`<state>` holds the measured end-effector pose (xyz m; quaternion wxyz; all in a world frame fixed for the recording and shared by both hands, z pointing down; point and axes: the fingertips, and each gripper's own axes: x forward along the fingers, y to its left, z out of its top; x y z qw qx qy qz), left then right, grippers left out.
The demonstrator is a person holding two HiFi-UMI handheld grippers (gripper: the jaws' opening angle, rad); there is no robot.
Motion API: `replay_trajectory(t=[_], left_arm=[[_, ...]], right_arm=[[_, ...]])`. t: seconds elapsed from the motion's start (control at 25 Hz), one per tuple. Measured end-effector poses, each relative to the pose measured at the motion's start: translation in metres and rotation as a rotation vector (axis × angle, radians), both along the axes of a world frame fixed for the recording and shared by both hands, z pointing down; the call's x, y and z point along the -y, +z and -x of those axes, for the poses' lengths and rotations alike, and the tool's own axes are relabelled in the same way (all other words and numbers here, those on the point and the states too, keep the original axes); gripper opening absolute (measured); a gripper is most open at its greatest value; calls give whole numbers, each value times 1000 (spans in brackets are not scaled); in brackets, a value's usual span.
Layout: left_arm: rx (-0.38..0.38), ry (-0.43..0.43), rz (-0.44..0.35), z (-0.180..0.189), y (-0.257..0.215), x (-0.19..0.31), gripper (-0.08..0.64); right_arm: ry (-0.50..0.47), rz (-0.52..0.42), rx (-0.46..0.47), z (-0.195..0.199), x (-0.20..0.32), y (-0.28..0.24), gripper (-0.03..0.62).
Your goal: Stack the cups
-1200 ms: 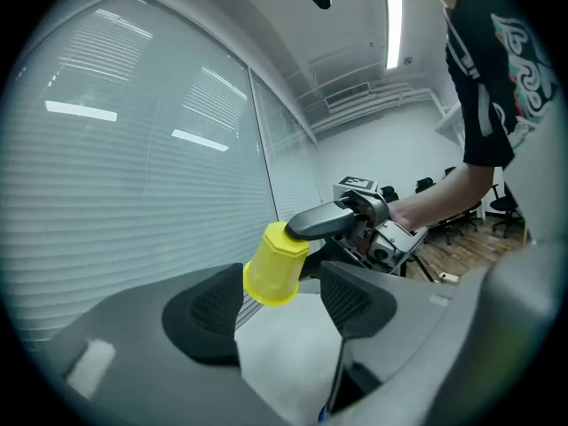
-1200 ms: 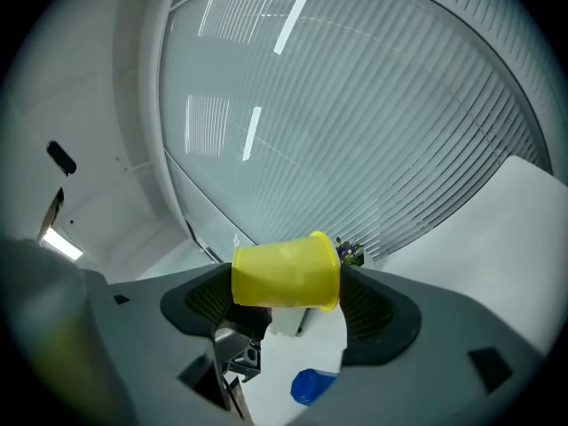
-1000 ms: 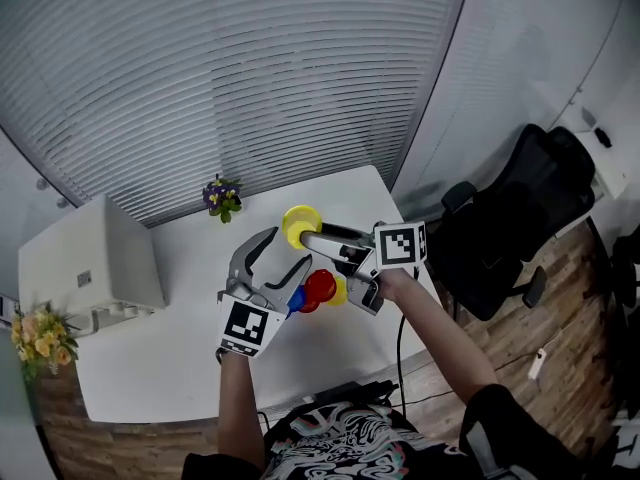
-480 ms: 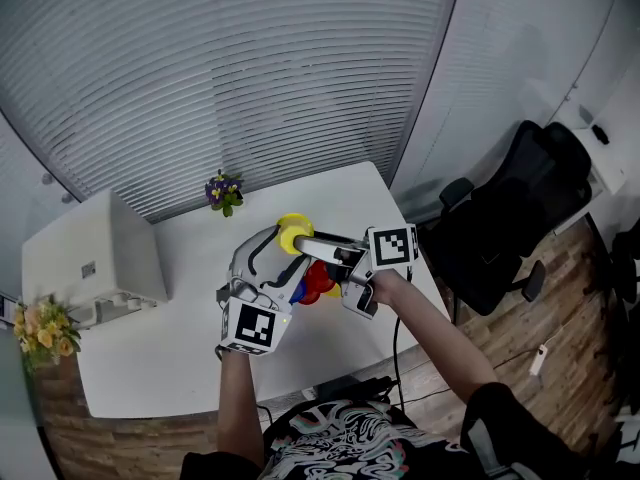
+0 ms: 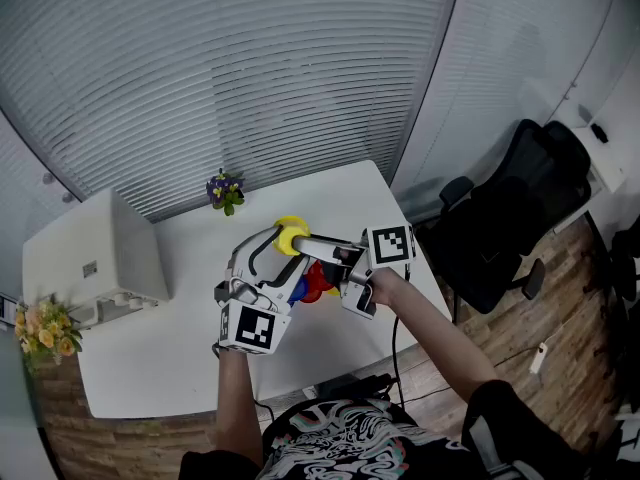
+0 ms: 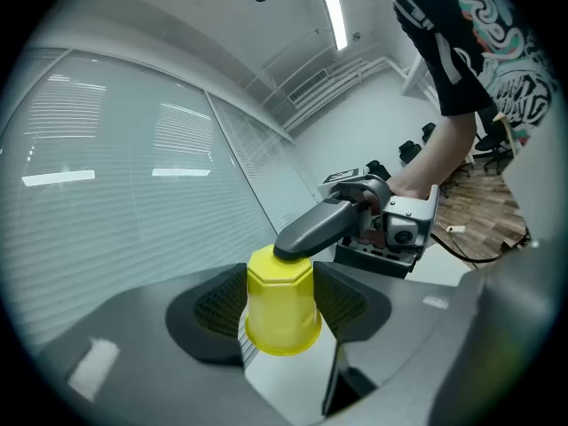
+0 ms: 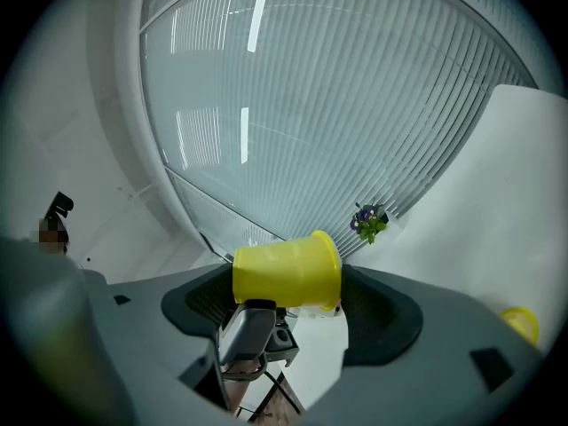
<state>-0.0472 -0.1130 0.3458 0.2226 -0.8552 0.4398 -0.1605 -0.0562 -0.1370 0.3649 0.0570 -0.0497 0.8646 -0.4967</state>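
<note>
Handover of a yellow cup (image 5: 291, 235), held in the air between two hand-held claws that meet tip to tip above a white table (image 5: 170, 353). The right claw (image 7: 288, 302) is clamped on the cup end to end, with one jaw on its flat base and the other at its rim. The cup therefore lies sideways between those jaws. The left claw (image 6: 282, 313) comes at it crosswise. Its jaws have just been closing, and their ribbed pads now sit against the cup's opposite sides. Below both claws, nearer the person, a red cup (image 5: 315, 280) and a blue cup (image 5: 298, 291) show, partly hidden. Whether they are nested cannot be told.

To do this step well, I judge the left claw should finish its squeeze gently at the middle of the cup's wall, since the cup probably flexes. The right claw should let go only once that grip is firm. It should then back out along its own line so its jaw does not drag the cup askew.

Compared with a second ago, the two claws stand closer together. The left claw's jaws are narrower and rolled a little. The red cup, then plainly in view beneath them, is now largely covered.
</note>
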Motion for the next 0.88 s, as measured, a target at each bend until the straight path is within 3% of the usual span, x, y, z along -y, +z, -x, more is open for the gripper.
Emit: replay_trajectory(t=[0.52, 0.76, 0.88], left_arm=[[-52, 41, 10, -2, -3, -1, 233], [-98, 55, 12, 3, -7, 3, 230], [-142, 59, 66, 8, -1, 3, 229]], right_arm=[[-13, 18, 20, 1, -3, 4, 365], [34, -83, -50, -10, 0, 7, 368], [83, -170, -125, -24, 2, 11, 376]])
